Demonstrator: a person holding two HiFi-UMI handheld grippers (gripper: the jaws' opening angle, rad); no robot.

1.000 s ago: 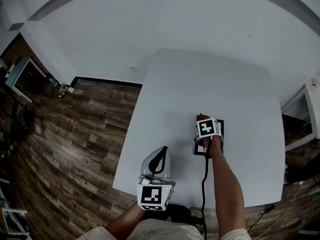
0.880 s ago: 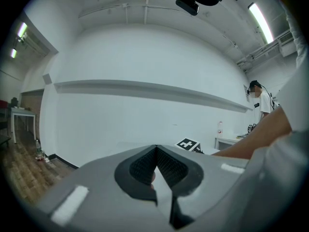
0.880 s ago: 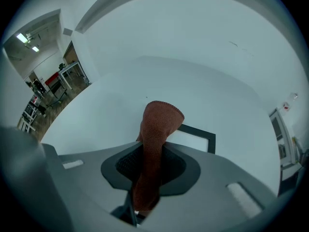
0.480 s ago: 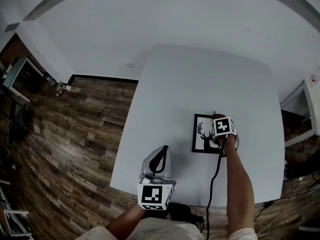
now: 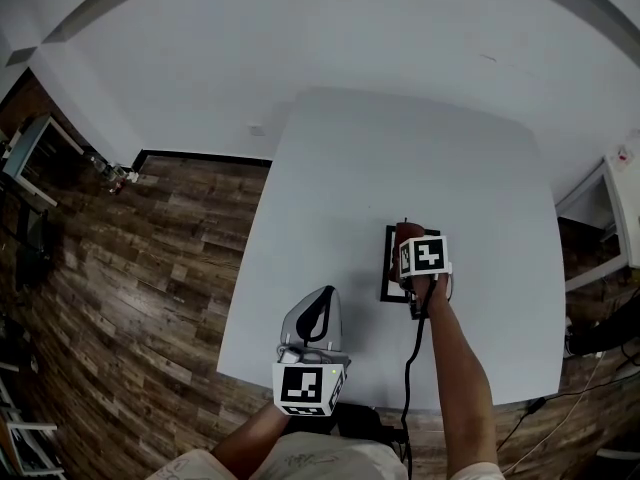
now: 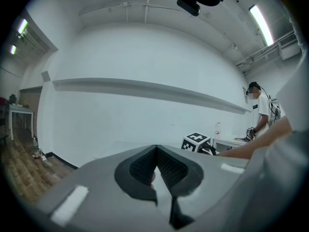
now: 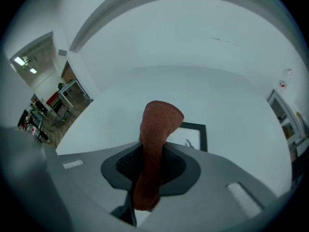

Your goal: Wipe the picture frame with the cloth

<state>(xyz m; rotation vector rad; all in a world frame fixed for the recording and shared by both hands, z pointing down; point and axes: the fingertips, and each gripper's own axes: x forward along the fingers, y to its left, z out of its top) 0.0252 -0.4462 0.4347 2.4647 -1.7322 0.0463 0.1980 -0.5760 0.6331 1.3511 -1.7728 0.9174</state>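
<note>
A black picture frame (image 5: 388,268) with a deer print lies flat on the white table (image 5: 340,188), mostly covered by my right gripper (image 5: 407,240). That gripper is shut on a rust-red cloth (image 5: 404,231), which hangs over the frame's left part. In the right gripper view the cloth (image 7: 157,124) stands up between the jaws of the right gripper (image 7: 152,164), with the frame (image 7: 197,127) just beyond. My left gripper (image 5: 320,303) rests near the table's front edge, apart from the frame. In the left gripper view the left gripper (image 6: 155,170) is shut on nothing.
A black cable (image 5: 410,368) trails from the right gripper along the forearm. Wooden floor (image 5: 130,288) lies left of the table. A white side unit (image 5: 615,218) stands to the right. A person (image 6: 263,112) stands far off in the left gripper view.
My right gripper with the cloth swept right across the frame, uncovering the deer print, then came back left over its left part. The left gripper has stayed in place.
</note>
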